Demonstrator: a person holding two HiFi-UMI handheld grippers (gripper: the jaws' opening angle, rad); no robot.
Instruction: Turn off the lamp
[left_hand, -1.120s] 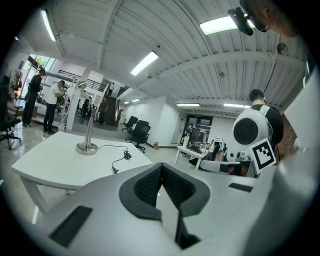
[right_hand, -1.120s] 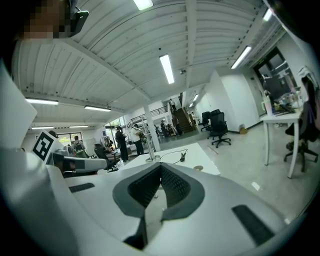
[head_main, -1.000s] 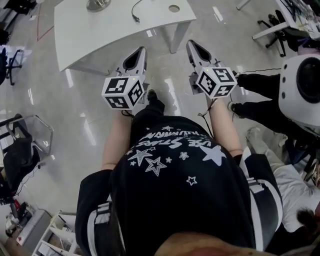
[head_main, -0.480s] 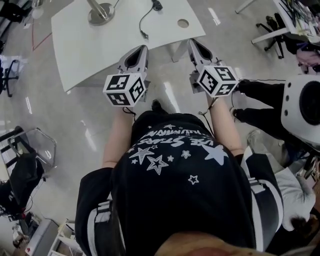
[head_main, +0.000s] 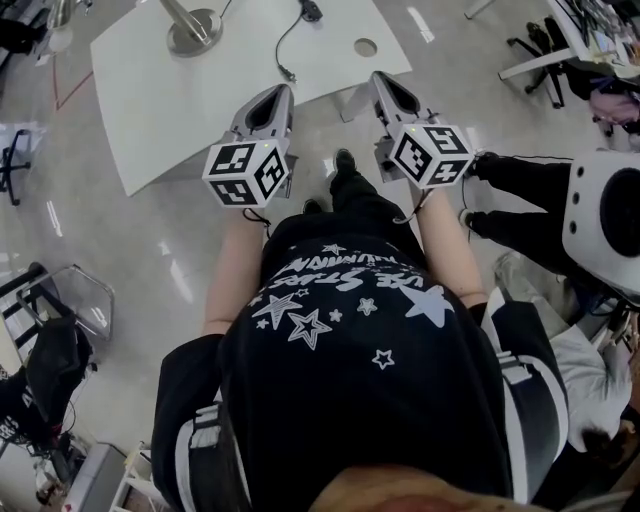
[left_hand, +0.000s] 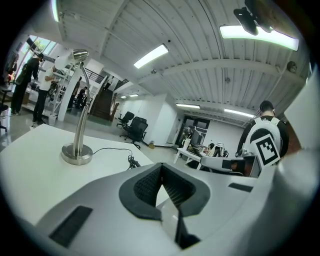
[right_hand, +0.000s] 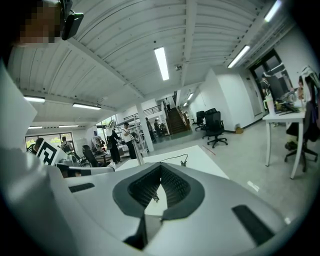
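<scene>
Open white tabletop (head_main: 150, 90) at the near edge (lamp base (head_main: 195, 31) and cord (head_main: 281, 50) farther in), bare floor (head_main: 120, 230) alongside.

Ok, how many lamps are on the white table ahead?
1: the lamp stands far left on the white table. Its far edge is cut off in the head view, so another may be hidden.

Bright ceiling lights (right_hand: 161, 62), floor (head_main: 172, 264) glare, fisheye edges

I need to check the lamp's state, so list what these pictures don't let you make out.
- Lamp head: in the head view, it is cut off by the top edge.
- Lit or not: in the left gripper view, the shade is too small to tell.
- Switch: in the head view, the cord leads to a dark lump at the top edge, too small to identify.
</scene>
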